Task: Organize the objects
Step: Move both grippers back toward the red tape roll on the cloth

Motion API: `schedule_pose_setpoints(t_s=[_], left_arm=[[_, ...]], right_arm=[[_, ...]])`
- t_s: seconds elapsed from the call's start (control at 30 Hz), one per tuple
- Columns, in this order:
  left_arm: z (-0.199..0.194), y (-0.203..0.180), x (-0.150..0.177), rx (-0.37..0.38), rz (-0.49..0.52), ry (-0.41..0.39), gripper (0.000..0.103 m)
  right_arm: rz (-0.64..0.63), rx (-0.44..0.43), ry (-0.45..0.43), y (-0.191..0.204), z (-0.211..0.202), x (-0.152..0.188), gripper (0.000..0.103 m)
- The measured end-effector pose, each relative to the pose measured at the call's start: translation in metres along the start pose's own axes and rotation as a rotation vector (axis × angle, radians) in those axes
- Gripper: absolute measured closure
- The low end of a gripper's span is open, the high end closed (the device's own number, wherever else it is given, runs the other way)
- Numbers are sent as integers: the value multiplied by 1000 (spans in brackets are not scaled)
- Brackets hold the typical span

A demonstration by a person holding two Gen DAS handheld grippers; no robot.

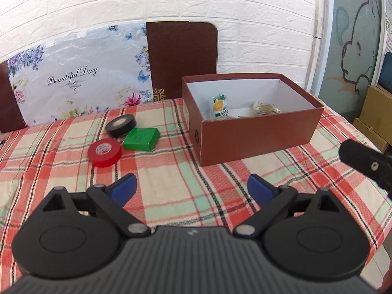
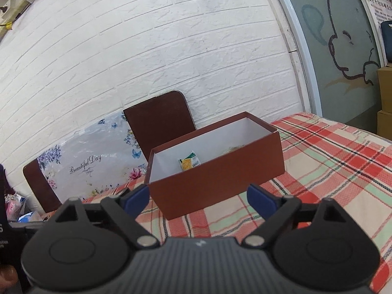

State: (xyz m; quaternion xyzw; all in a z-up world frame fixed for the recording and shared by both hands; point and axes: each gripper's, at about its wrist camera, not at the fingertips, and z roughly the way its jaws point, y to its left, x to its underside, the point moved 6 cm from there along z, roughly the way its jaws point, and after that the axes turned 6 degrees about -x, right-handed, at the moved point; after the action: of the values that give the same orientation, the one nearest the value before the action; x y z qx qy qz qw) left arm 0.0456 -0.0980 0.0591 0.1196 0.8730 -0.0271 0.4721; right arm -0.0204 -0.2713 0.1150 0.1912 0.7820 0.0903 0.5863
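An open brown box (image 1: 257,139) with white inside stands on the plaid tablecloth; a yellow-green packet (image 1: 219,105) and a pale bundle (image 1: 265,108) lie in it. Left of the box rest a black tape roll (image 1: 121,125), a red tape roll (image 1: 104,152) and a small green box (image 1: 141,139). My left gripper (image 1: 191,189) hovers open over the cloth in front of them, nothing between its blue pads. My right gripper (image 2: 198,197) is open too, close to the brown box (image 2: 215,178), with the packet (image 2: 189,163) visible inside. A black part of the right gripper (image 1: 365,164) shows at the left view's right edge.
A brown chair back (image 1: 182,56) and a floral sheet (image 1: 78,78) lean against the white brick wall behind the table. Cardboard boxes (image 1: 374,112) stand on the floor past the table's right edge. Open plaid cloth (image 2: 330,171) stretches right of the brown box.
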Motion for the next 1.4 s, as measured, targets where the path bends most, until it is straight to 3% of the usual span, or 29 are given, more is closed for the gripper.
schedule_pose_setpoints(t_s=[0.27, 0.5, 0.6, 0.83, 1.07, 1.4], left_arm=[[-16, 7, 1, -11, -34, -52, 4], [-40, -2, -5, -57, -33, -219, 0], [-46, -12, -7, -42, 17, -210, 0], [-60, -13, -6, -52, 20, -214, 0], [-65, 3, -2, -108, 2, -180, 0], [-39, 18, -1, -127, -33, -124, 0]], right_arm=[[-38, -7, -19, 16, -16, -1, 0], [-54, 27, -15, 14, -30, 3, 0], [-57, 39, -27, 11, -39, 1, 0], [-46, 52, -36, 12, -53, -1, 0], [-34, 28, -13, 17, -51, 7, 0], [-132, 26, -21, 28, -36, 16, 0]])
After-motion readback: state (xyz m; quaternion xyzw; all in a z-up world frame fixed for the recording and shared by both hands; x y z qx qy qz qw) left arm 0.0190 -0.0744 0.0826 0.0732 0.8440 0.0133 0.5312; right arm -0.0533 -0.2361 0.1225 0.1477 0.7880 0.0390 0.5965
